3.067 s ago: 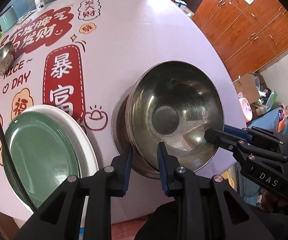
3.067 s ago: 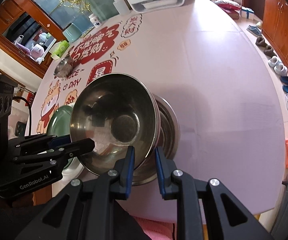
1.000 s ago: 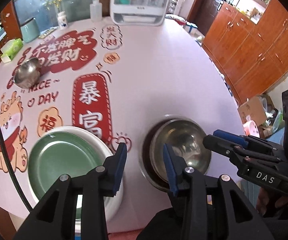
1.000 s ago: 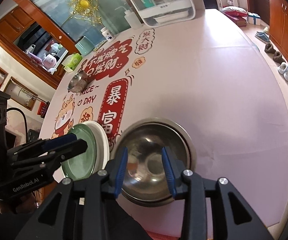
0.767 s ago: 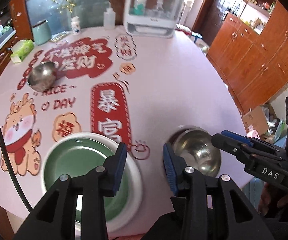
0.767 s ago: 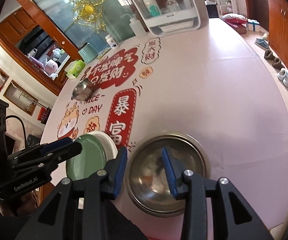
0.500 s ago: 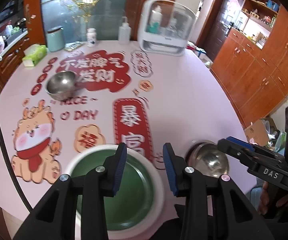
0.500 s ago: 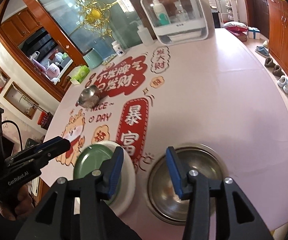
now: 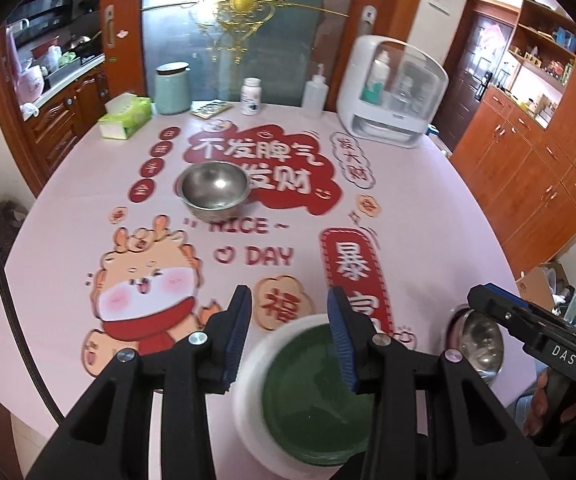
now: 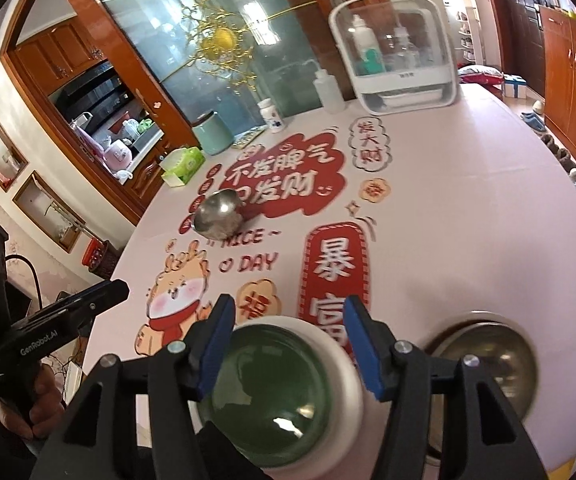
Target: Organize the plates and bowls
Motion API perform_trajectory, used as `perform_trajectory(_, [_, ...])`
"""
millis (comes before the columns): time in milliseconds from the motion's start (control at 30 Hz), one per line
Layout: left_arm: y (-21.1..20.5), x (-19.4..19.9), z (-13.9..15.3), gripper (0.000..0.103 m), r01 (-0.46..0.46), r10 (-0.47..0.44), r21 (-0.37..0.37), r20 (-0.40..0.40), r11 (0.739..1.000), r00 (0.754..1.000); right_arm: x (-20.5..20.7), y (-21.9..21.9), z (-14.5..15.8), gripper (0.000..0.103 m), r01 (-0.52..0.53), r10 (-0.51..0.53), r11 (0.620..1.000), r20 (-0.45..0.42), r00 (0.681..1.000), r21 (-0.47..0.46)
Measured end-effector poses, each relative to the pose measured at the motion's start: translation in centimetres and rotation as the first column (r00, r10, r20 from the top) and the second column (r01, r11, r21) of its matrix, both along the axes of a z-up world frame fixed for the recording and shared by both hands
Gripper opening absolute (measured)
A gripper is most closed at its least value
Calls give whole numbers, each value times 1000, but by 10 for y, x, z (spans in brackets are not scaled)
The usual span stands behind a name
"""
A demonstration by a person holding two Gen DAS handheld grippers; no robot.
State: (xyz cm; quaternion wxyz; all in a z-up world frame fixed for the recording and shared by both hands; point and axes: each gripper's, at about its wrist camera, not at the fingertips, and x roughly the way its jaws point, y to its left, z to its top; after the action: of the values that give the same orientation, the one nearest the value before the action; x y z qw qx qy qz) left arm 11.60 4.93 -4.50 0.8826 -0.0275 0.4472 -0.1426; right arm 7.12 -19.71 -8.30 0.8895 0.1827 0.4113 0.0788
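Observation:
A green plate [image 9: 312,396] lies on a white plate [image 9: 247,384] at the table's near edge, just under my left gripper [image 9: 290,320], whose jaws are opening slightly with nothing between them. The right gripper [image 10: 290,320] hovers over the same green plate [image 10: 271,392] and white plate [image 10: 338,354], its jaws opening and bare. Nested steel bowls [image 10: 488,360] sit to the right of the plates and show in the left wrist view as steel bowls [image 9: 482,346] behind the right gripper [image 9: 496,304]. A small steel bowl [image 9: 213,190] stands alone mid-table, also seen as the small bowl [image 10: 219,212].
Along the table's far edge stand a clear storage box [image 9: 392,92] with bottles, a squeeze bottle [image 9: 314,92], a pill bottle [image 9: 251,96], a teal canister [image 9: 172,88] and a tissue pack [image 9: 124,120]. Wooden cabinets [image 9: 536,168] line the right. The left gripper [image 10: 99,296] hangs off the table's left edge.
Both grippers let go of the steel bowl, which now rests inside the larger one. They drew back, rose and swung left over the plates. The right jaws have widened.

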Motion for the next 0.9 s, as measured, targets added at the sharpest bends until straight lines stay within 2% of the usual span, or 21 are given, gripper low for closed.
perform_trajectory(67, [14,3,1,44,-8,8,0,4,1000,1000,4,13,0,56,-3,3,1000,4,1000,-1])
perform_trajectory(233, [48,17,1,46,-5,5,9,7,1000,1000,16,43,0,57,4,-4,1000,13,1000,7])
perform_trajectory(467, [85,45,-2,60,-7,7,18,-6,1000,1000,38,75,3,57,41,-41,999,7,999,2])
perform_trajectory(600, [103,63,-3,62,-16,16,12,-11,1000,1000,51,86,9,57,46,-46,999,3,999,-7])
perform_trajectory(667, [110,74,-4,73,-20,21,12,-21,1000,1000,59,92,13,59,55,-55,998,-2,999,-42])
perform_trajectory(733, [116,83,-4,73,-25,25,5,-27,1000,999,65,96,14,63,55,-55,997,-2,998,-53])
perform_trajectory(900, [125,109,-7,75,-21,22,20,-45,1000,999,88,107,19,64,54,-54,996,3,999,-76])
